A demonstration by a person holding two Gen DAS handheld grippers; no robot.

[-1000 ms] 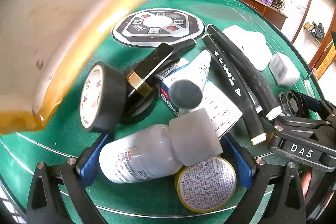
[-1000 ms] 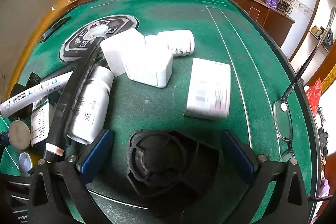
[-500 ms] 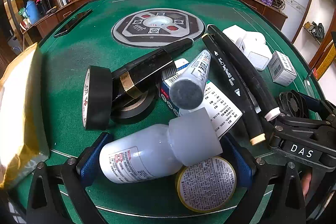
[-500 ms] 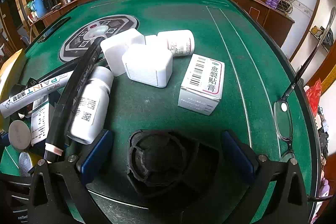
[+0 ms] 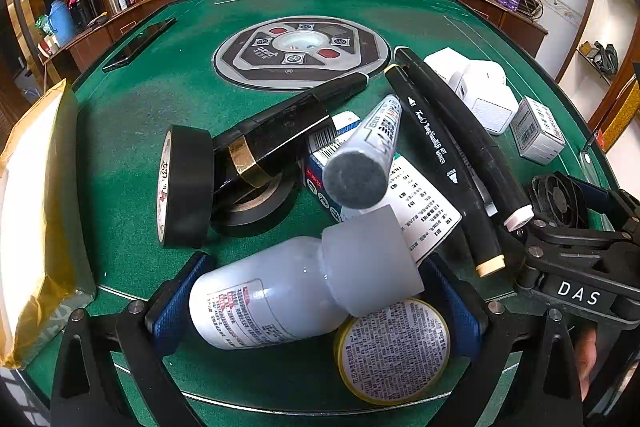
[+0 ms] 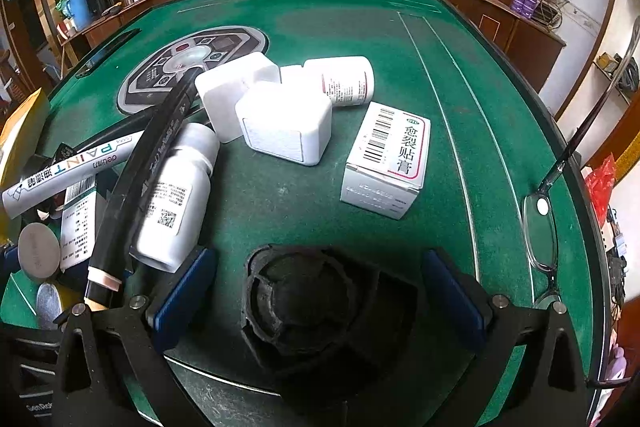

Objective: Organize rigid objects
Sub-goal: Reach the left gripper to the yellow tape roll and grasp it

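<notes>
My left gripper [image 5: 314, 291] stands open, and a white bottle [image 5: 264, 303] with a frosted cap lies on its side between the blue pads [image 5: 176, 299]. A yellow-rimmed tin [image 5: 394, 351] rests against the bottle. Beyond them lies a heap: black tape rolls [image 5: 184, 183], a black-and-gold tube [image 5: 272, 143], a paint pen [image 5: 368, 155] and long black markers [image 5: 444, 163]. My right gripper [image 6: 320, 283] is open around a small black fan [image 6: 316, 307], apart from both pads. Ahead of it are a white medicine box [image 6: 390, 159], white cubes [image 6: 286, 123] and another white bottle [image 6: 176, 195].
A yellow-wrapped package [image 5: 32, 219] lies at the table's left edge. The round control panel [image 5: 300, 51] sits mid-table, with a dark phone [image 5: 138, 45] to its left. Glasses [image 6: 540, 227] lie near the right rim. Green felt [image 6: 400, 39] stretches behind the objects.
The yellow package swept past the left camera and now lies still at the left edge. The medicine box, blurred a second ago, has come to rest. Neither gripper has moved.
</notes>
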